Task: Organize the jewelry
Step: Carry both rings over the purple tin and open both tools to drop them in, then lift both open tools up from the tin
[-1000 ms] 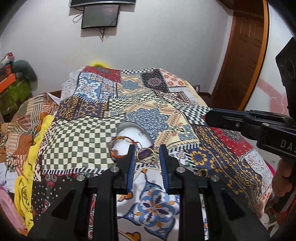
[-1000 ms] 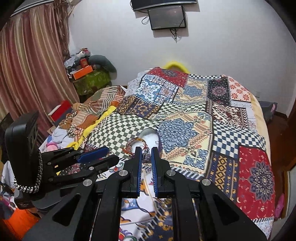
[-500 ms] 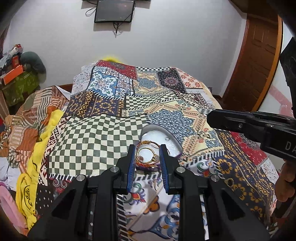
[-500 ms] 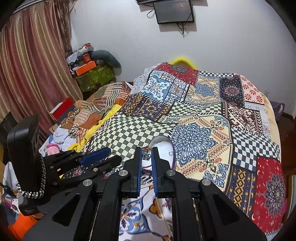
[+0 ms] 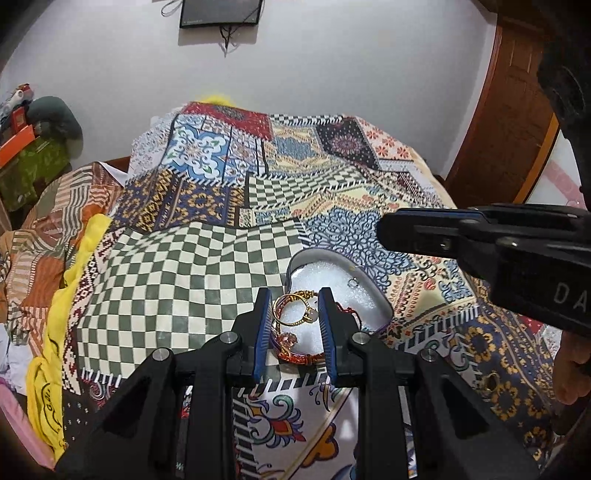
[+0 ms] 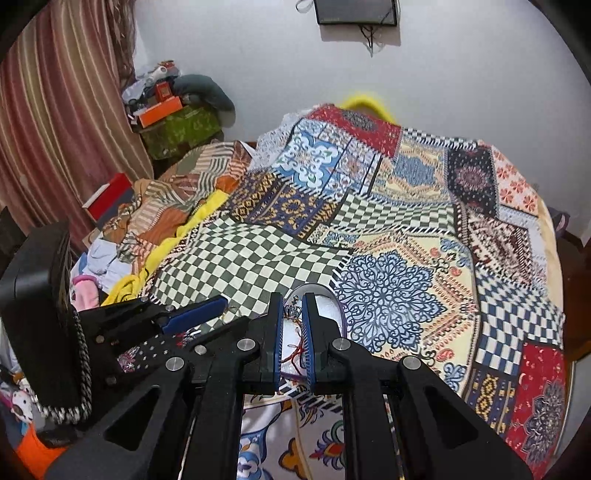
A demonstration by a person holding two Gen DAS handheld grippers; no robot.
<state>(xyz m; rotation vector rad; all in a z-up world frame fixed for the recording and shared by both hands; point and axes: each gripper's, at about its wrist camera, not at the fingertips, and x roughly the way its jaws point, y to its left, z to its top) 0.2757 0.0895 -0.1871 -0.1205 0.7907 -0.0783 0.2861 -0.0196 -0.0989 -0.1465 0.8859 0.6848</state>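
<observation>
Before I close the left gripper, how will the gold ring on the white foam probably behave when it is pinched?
The gold ring is a thin metal hoop, so it is probably stiff and light. Its smooth band may slip or flip between the left gripper pads. It lies against a red braided bracelet on the foam tray, so the cord might drag along.

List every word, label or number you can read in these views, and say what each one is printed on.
"DA": white letters on the black body of the right gripper, cut off by the picture's edge.
Black scribble on the yellow cloth: too blurred to read.
Wall screen: dark, no text.
</observation>
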